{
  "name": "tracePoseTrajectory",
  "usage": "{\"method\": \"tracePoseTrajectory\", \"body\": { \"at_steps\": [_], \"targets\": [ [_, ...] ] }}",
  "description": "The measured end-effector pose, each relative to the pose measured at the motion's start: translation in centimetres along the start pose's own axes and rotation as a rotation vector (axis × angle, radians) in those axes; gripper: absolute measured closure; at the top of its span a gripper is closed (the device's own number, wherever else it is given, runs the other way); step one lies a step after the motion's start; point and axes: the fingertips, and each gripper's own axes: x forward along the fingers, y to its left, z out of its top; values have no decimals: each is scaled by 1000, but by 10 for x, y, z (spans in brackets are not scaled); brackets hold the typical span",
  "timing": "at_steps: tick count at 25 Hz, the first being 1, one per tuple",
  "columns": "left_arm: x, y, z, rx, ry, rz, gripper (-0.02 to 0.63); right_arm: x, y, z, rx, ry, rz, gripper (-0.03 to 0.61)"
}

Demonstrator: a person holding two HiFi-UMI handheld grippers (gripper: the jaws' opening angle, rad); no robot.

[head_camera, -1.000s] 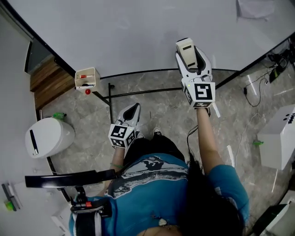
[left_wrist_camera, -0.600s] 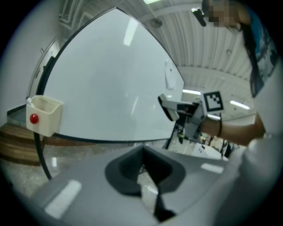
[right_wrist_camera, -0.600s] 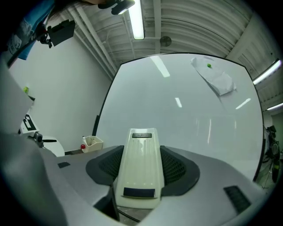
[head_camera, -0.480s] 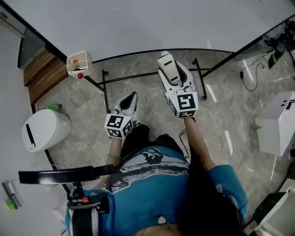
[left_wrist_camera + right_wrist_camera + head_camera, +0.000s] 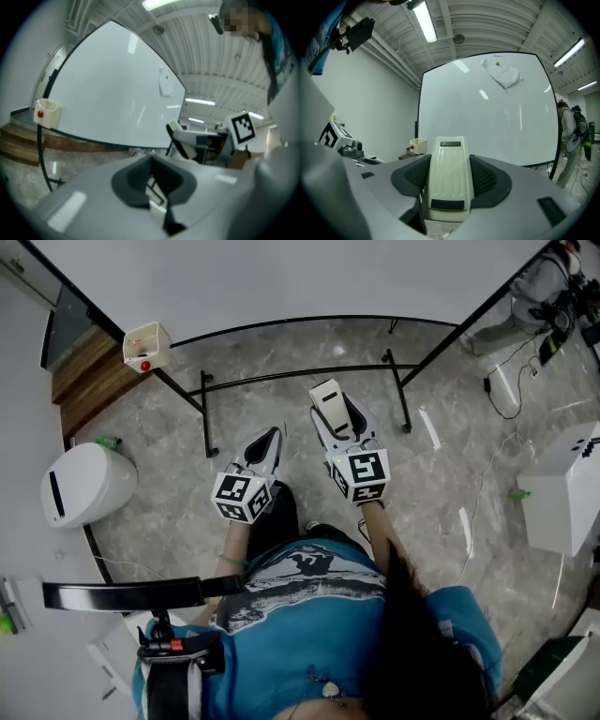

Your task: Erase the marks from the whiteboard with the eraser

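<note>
The whiteboard (image 5: 281,273) fills the top of the head view, and no marks show on it in any view (image 5: 108,89) (image 5: 487,122). My right gripper (image 5: 330,407) is held low over the floor, away from the board, shut on the cream eraser (image 5: 328,405). In the right gripper view the eraser (image 5: 449,171) sits squeezed between the dark pads (image 5: 487,177). My left gripper (image 5: 269,439) hangs beside it at the left, shut with nothing in it (image 5: 152,180).
A small tray (image 5: 145,345) with a red thing hangs at the board's lower left corner. A paper sheet (image 5: 504,75) is pinned near the board's top. The stand's black bars (image 5: 300,376) cross the marble floor. A white rounded unit (image 5: 84,488) stands left, a white box (image 5: 562,502) right. A person (image 5: 569,136) stands beside the board.
My right gripper, still holding the eraser, has come away from the whiteboard and dropped back toward the body. The left gripper has barely moved.
</note>
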Motion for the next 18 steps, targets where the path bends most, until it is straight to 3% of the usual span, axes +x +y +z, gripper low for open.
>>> {"method": "tracePoseTrajectory", "body": {
  "at_steps": [8, 18],
  "targets": [
    [-51, -81, -54, 52, 95, 51, 611, -79, 10, -32, 66, 10, 52, 316],
    [-96, -105, -59, 47, 83, 131, 611, -129, 50, -66, 138, 71, 114, 316]
  ]
}}
